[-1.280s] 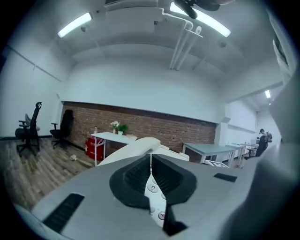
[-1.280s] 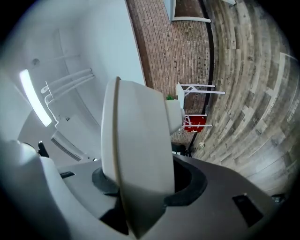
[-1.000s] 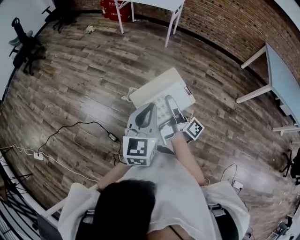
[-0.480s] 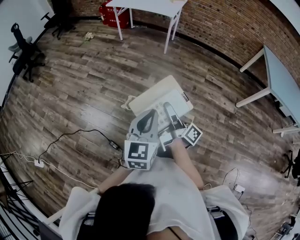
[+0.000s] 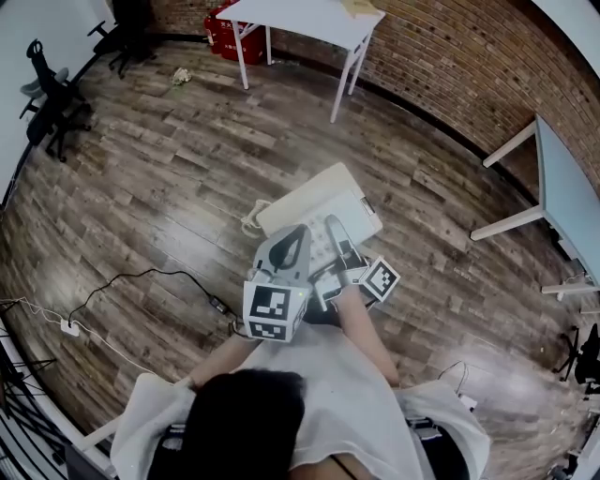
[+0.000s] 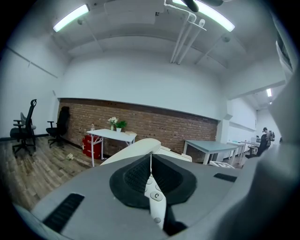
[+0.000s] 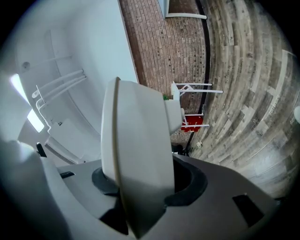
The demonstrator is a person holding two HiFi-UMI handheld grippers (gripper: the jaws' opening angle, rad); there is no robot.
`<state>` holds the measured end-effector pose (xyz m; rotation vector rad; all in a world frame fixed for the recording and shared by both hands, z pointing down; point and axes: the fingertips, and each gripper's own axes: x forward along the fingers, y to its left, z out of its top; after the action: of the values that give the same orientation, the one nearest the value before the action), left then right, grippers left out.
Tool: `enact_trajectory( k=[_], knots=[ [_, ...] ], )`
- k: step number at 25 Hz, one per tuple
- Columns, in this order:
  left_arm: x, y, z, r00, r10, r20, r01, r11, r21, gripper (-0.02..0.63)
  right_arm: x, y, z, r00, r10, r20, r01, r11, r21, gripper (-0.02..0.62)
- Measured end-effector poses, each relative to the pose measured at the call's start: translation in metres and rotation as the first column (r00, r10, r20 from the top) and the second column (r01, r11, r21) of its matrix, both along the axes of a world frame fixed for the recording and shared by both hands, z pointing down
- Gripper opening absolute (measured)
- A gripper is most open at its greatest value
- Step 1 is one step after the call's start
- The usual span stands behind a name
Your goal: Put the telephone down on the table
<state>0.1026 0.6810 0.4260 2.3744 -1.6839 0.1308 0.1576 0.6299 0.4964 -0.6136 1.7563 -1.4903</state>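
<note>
**Item:** telephone (image 5: 323, 200), cream desk set with handset.
**Place:** in the air above the wooden floor (image 5: 159, 159), just in front of the person (image 5: 309, 412). It is carried between both grippers and rests on no table. A coiled cord (image 5: 253, 217) hangs at its left end.

**Left gripper** (image 5: 298, 234): grey body, with a marker cube (image 5: 276, 311) at the rear. In the left gripper view (image 6: 151, 161) the black pads (image 6: 133, 176) are drawn almost together, with only a thin slit between them. They pinch a thin edge of the telephone (image 6: 140, 146). Keypad buttons (image 6: 154, 196) show just below the pads.

**Right gripper** (image 5: 334, 225): its own marker cube (image 5: 381, 278) sits at the rear, beside the person's forearm. In the right gripper view (image 7: 140, 187) the jaws stand partway apart. The thick side of the telephone (image 7: 138, 136) fills the gap, and both pads bear on it.

**Surroundings:**
- White table (image 5: 309, 14) by the brick wall (image 5: 450, 47), well apart from the telephone.
- Second table (image 5: 562, 178) at the right edge.
- Red object (image 5: 223, 17) under the white table's left end; what it is cannot be told.
- Office chairs (image 5: 52, 89) at the far left.
- Black cable (image 5: 141, 281) lying on the floor to the person's left.
</note>
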Motion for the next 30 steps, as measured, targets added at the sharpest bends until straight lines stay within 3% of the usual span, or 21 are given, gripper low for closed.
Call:
enact_trajectory(
  k=[16, 30],
  knots=[
    [0.051, -0.179, -0.010, 0.998, -0.058, -0.001, 0.058, 0.998, 0.020, 0.032, 0.050, -0.169, -0.012, 0.996, -0.077, -0.040, 0.079, 0.996, 0.035, 0.230],
    [0.078, -0.230, 0.001, 0.997, -0.074, -0.001, 0.074, 0.997, -0.015, 0.032, 0.071, -0.217, 0.001, 0.994, -0.107, -0.038, 0.107, 0.994, -0.001, 0.230]
  ],
)
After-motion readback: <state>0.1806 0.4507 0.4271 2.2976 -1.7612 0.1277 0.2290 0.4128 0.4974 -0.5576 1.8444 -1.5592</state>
